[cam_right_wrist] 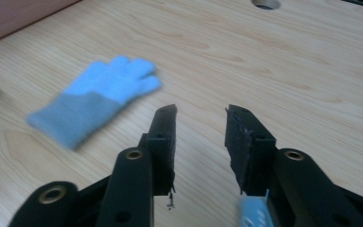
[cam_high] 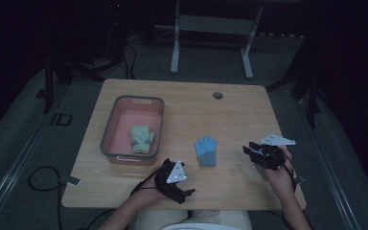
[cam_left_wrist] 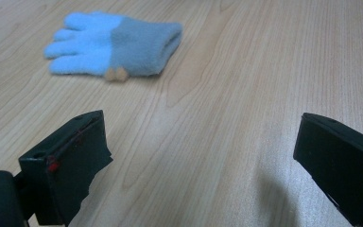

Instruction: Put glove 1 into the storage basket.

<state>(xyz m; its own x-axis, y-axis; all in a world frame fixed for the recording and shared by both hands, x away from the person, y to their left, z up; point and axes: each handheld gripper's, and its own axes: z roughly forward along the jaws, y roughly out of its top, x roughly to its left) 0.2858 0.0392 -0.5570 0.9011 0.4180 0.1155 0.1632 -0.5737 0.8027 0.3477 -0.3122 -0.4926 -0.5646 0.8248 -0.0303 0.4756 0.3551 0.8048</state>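
Observation:
A small two-tone blue glove (cam_high: 206,150) lies flat near the middle of the wooden table (cam_high: 196,115), fingers pointing away from me. My left gripper (cam_high: 184,189) rests by the front edge, below and left of that glove. In the left gripper view the blue glove (cam_left_wrist: 113,45) lies well ahead of my left gripper (cam_left_wrist: 201,156), whose jaws stand wide apart over bare wood. My right gripper (cam_high: 249,149) hovers to the glove's right, pointing at it. In the right gripper view my right gripper (cam_right_wrist: 201,127) is open with nothing between its jaws, and the blue glove (cam_right_wrist: 94,97) lies ahead on the left.
A grey-rimmed pink bin (cam_high: 139,98) stands on the table's left half and holds a yellow-green glove (cam_high: 142,139). A round cable hole (cam_high: 217,95) sits near the table's far edge. The metal legs of a frame (cam_high: 175,57) stand on the floor beyond the table.

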